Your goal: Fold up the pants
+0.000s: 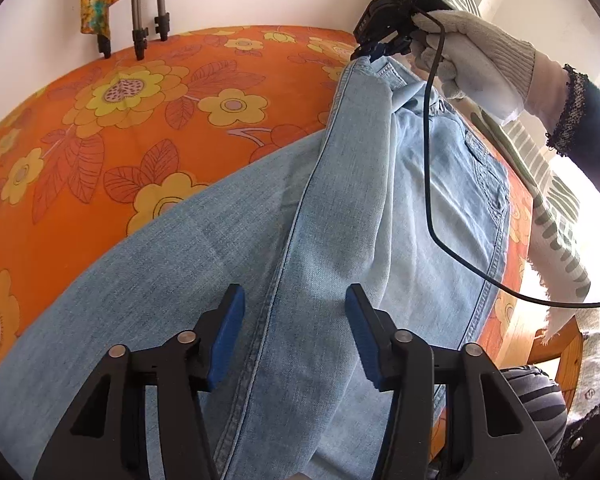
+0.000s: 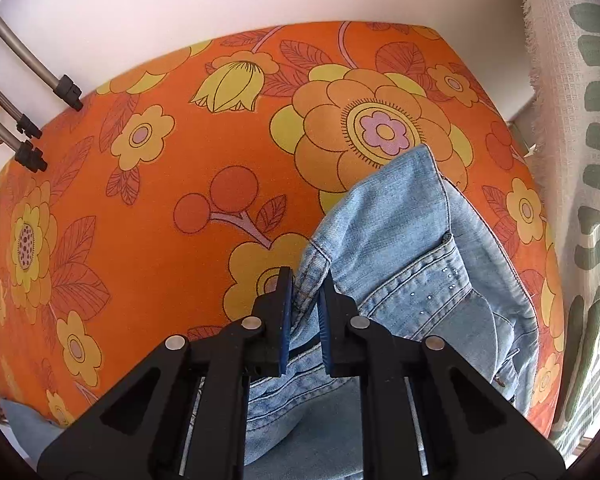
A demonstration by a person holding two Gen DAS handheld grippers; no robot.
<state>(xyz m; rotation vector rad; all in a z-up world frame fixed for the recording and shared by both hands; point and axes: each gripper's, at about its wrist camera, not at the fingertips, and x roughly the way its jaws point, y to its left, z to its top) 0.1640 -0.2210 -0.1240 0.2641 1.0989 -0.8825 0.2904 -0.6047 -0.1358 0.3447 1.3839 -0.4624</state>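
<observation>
Two tools: both work on one pair of pale denim pants (image 1: pixel 332 216) spread over an orange flowered surface (image 1: pixel 100 120).
Right tool (image 2: pixel 306 300): pinched down on the waistband edge, denim caught between its blue pads; in the left wrist view it sits at the upper right of the frame (image 1: pixel 374 54), held by a gloved hand (image 1: pixel 472 64), with that corner of the waistband raised.
Left tool (image 1: pixel 294 328): jaws apart, straddling the raised side seam of the leg at the lower middle of the frame; the pads are not pressing on the cloth, so nothing is gripped here.
Pants position: waist toward the upper right of the left wrist view, legs running down to the lower left; one leg is folded over the other, with a loose ridge along the middle.
Risk, thin grip: the right tool seems to hold only a narrow bite of waistband, so a firm pull could slip it free and drop the fold.
Risk, wrong layers: if the left tool closes on the ridge alone, it may take only the top layer, leaving the lower leg behind and skewing the fold.
Risk, cable: the black cable (image 1: pixel 430 184) hangs across the seat of the pants and could snag or drag on the cloth.
Risk, edge: the pants lie near the surface's right edge, where a sideways tug might slide them off.
</observation>
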